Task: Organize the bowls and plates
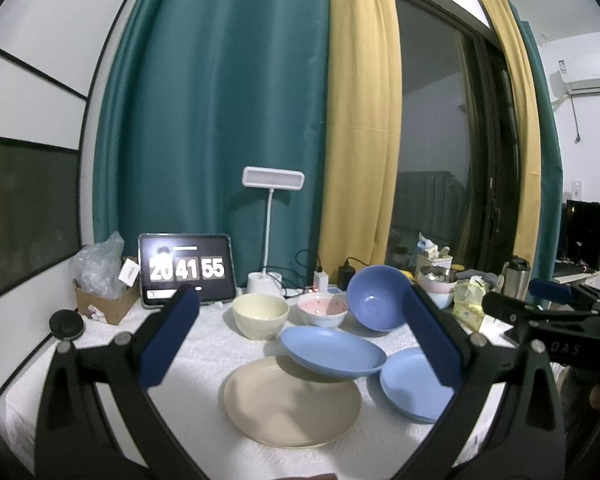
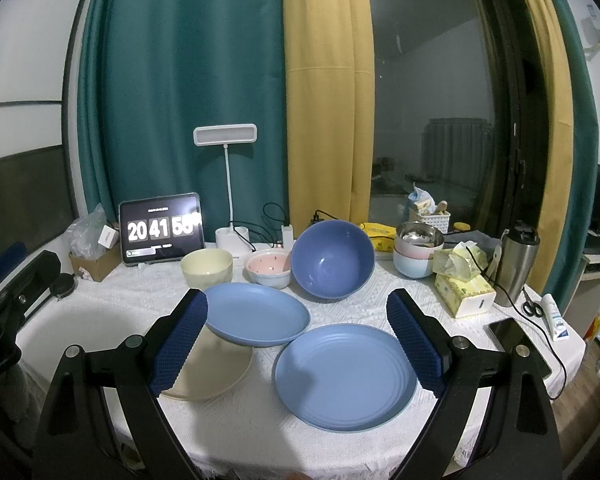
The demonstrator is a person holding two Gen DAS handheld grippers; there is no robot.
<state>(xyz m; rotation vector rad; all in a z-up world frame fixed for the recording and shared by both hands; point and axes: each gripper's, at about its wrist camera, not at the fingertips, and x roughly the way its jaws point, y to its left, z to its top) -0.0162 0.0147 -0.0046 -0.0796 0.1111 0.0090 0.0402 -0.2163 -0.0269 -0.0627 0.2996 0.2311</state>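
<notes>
With both the left tongs [image 1: 300, 336] and right tongs [image 2: 298, 344] gaping apart and holding nothing, the shallow blue plastic dish [image 2: 256, 314] is perching tilted on the cream round plate's [image 2: 216, 372] rim on the bench [image 2: 240, 432], risking sliding off if nudged.

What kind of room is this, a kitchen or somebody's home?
Probably a lived-in room at home, not a kitchen. A cloth-covered table stands by curtains and a dark window, with plates, bowls, a desk lamp, a tissue box and an air conditioner on the wall.
</notes>
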